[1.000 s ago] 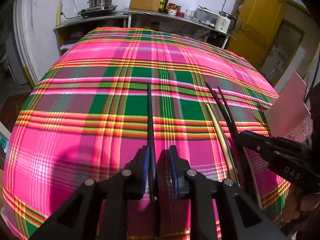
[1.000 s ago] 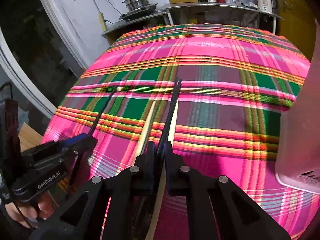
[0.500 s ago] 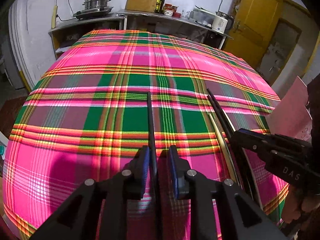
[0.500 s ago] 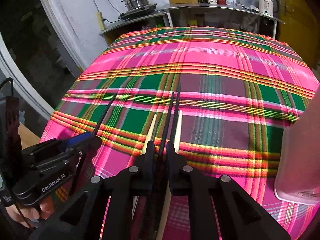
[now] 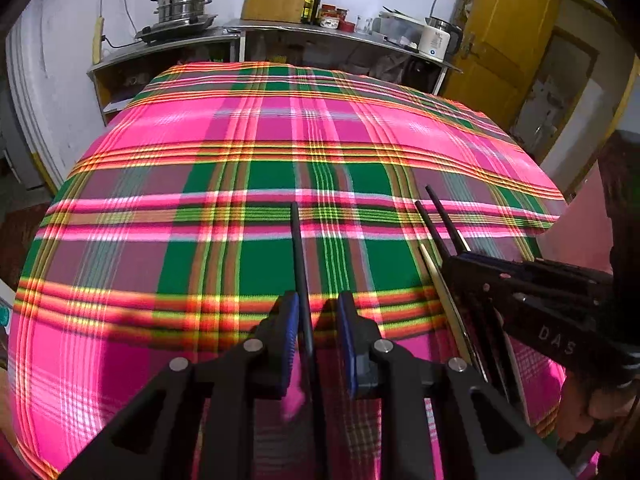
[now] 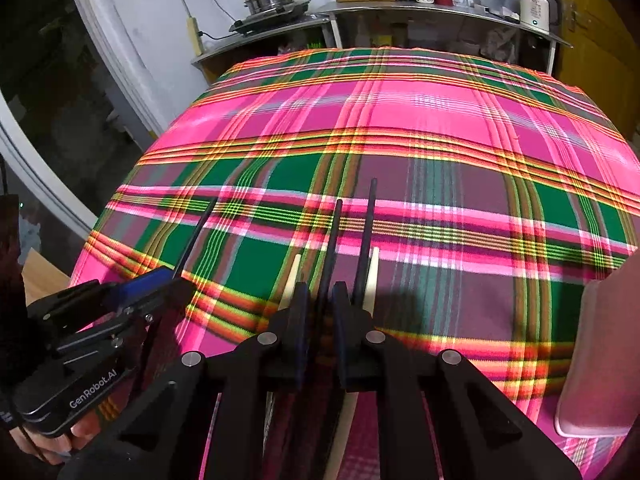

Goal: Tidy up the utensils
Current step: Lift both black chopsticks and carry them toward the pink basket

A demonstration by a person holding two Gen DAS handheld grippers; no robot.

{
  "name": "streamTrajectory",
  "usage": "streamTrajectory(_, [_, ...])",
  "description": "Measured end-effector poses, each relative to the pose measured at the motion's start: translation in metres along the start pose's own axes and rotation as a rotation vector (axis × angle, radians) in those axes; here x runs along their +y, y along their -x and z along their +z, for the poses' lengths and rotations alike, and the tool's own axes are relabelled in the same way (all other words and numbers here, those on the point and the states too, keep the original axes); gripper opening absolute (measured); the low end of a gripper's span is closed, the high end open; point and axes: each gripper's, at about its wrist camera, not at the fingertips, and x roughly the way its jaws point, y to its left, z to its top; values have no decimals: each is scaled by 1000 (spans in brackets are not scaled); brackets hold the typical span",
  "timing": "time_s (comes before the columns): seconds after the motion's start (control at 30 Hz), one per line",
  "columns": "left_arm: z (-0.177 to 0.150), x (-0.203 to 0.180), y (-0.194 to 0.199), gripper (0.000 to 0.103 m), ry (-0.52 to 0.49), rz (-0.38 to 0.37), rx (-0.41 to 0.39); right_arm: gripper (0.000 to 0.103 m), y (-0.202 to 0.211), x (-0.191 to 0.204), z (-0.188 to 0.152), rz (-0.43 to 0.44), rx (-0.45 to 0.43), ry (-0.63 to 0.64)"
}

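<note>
Table: a pink, green and yellow plaid cloth [image 5: 280, 152] covers it, reaching the far kitchen counter.
Right side: a pale pink plastic tray [image 6: 600, 352] sits at the near right edge.
Left gripper [image 5: 318, 332]: jaws parted narrowly around a single thin black chopstick [image 5: 298, 256], blue pads either side; contact unclear.
Right gripper [image 6: 320, 312]: jaws narrow around a black chopstick [image 6: 334, 236]; a second black one [image 6: 368, 232] and two cream chopsticks [image 6: 373, 276] lie just beside and beneath.

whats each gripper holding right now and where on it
The left gripper has a gap beside one black chopstick between its pads; whether it grips cannot be told. The right gripper straddles another black chopstick near its lower half; grip unclear.
</note>
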Motion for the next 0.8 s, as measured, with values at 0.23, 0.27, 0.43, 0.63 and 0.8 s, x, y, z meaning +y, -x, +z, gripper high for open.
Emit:
streamTrajectory(0.23, [8,-9,-6,7,-76,44,5,7,-3,2,4,-21,10,19])
streamTrajectory(0.27, [9,-9,-6,7,-73,39,8,6,-2,2,4,-16,13,16])
streamTrajectory(0.43, [10,-3,4,6,-34,5,4,6,12,3,1,10,-10,10])
streamTrajectory(0.63, [14,-6,43,5,-22,-33,-63,6,48,8,1,40,-78,14])
streamTrajectory(0.8, [17,-11,80,5,-20,-70,-119,5,87,12,-2,59,-148,17])
